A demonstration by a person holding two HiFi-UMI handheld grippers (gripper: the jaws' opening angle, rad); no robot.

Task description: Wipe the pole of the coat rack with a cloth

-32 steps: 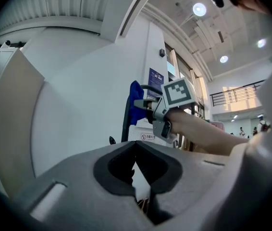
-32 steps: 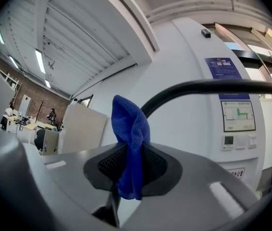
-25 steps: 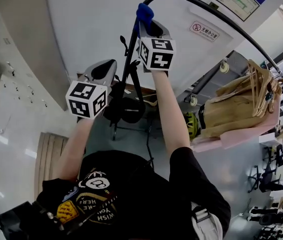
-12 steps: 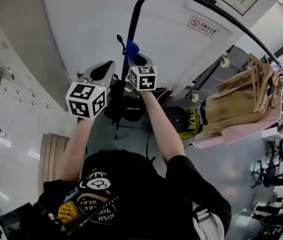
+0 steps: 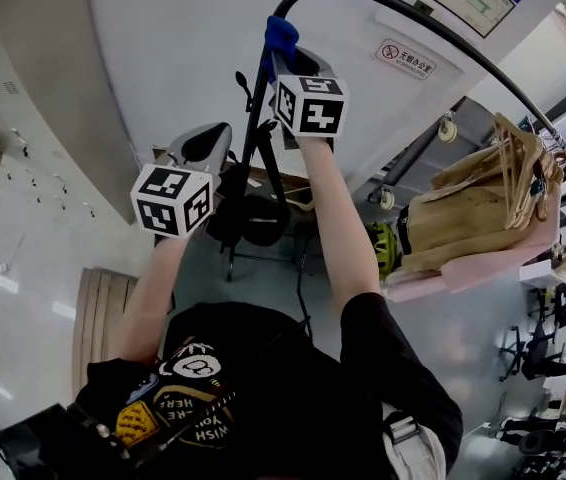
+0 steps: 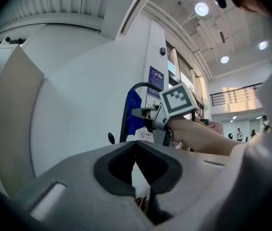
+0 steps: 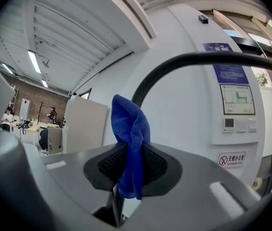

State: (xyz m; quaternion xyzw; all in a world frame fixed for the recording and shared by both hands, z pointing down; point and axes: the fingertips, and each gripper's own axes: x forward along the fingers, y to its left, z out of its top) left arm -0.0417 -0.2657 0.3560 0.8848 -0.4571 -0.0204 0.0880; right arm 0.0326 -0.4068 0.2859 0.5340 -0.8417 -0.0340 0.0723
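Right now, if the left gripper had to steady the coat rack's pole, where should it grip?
Probably the straight stretch of the pole below the right gripper and its cloth, approached from the left, where the shut left gripper hangs. That part is thin, round and bare; higher up it bends.

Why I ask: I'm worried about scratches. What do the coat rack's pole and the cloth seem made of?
The pole is probably metal tube with a black painted or coated finish: thin, smoothly bent, evenly dark with a slight sheen. The cloth is likely microfibre or a similar soft textile: blue, with a fuzzy nap and limp folds.
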